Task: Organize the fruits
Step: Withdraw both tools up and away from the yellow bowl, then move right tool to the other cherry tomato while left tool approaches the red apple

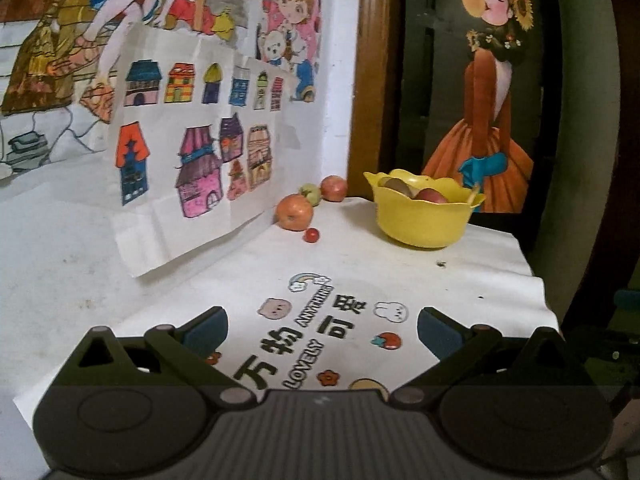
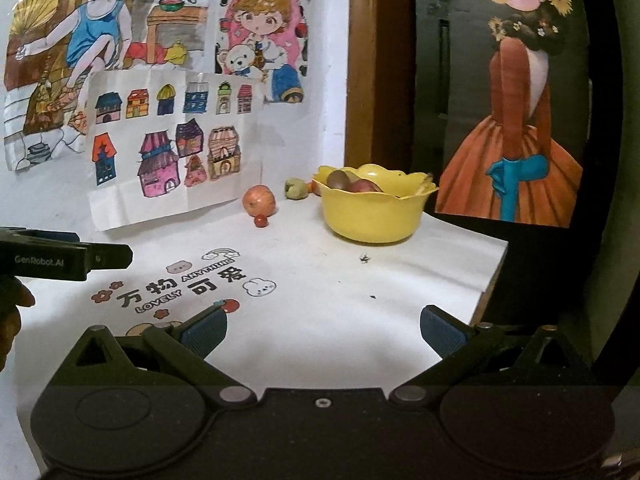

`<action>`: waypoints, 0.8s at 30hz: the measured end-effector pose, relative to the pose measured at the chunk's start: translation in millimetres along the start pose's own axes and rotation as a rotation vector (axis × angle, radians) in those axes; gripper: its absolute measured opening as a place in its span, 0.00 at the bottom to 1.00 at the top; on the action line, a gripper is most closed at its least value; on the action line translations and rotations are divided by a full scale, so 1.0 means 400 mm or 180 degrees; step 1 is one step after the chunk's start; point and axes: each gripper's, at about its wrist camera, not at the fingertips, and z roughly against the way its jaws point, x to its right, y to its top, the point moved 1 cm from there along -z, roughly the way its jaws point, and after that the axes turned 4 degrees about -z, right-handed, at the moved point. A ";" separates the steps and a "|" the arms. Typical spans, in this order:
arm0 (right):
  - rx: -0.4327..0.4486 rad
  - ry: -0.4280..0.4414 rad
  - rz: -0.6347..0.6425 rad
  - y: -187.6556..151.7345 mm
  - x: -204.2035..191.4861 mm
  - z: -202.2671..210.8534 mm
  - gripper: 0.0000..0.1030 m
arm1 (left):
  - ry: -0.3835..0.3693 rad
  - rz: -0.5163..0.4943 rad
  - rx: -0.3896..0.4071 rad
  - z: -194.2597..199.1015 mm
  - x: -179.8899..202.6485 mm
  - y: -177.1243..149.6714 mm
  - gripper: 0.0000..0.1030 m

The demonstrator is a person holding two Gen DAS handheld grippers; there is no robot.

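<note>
- Fruit sits around a yellow bowl (image 1: 424, 216) with a scalloped rim, near the far edge of the white table (image 1: 360, 256); the bowl holds a red fruit (image 1: 431, 195) and a brownish one (image 1: 394, 185)
- Left of the bowl, against the wall, an orange-red apple (image 1: 295, 212) has a small red fruit (image 1: 311, 235) just in front of it
- Between that apple and the bowl, farther back, lie a greenish fruit (image 1: 311, 193) and another red apple (image 1: 333, 188)
- Left gripper (image 1: 322, 326) hovers well short of the bowl, jaws spread wide, nothing between them
- Right gripper (image 2: 323, 328) likewise gapes empty, above bare tabletop
- Coloured drawings (image 2: 168, 144) hang on the wall left of the bowl
</note>
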 end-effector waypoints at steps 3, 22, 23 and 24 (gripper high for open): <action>0.0002 0.0046 0.0034 0.008 -0.012 -0.009 0.99 | 0.0036 0.0002 0.0001 -0.001 -0.011 0.005 1.00; 0.0228 0.0348 0.0395 0.130 -0.104 -0.034 0.99 | 0.0237 -0.0150 0.0219 0.005 -0.080 0.090 1.00; 0.0261 0.0371 0.0413 0.139 -0.111 -0.033 0.99 | 0.0252 -0.0165 0.0241 0.006 -0.085 0.100 1.00; 0.0290 0.0401 0.0444 0.149 -0.120 -0.036 0.99 | 0.0279 -0.0190 0.0258 0.007 -0.089 0.109 1.00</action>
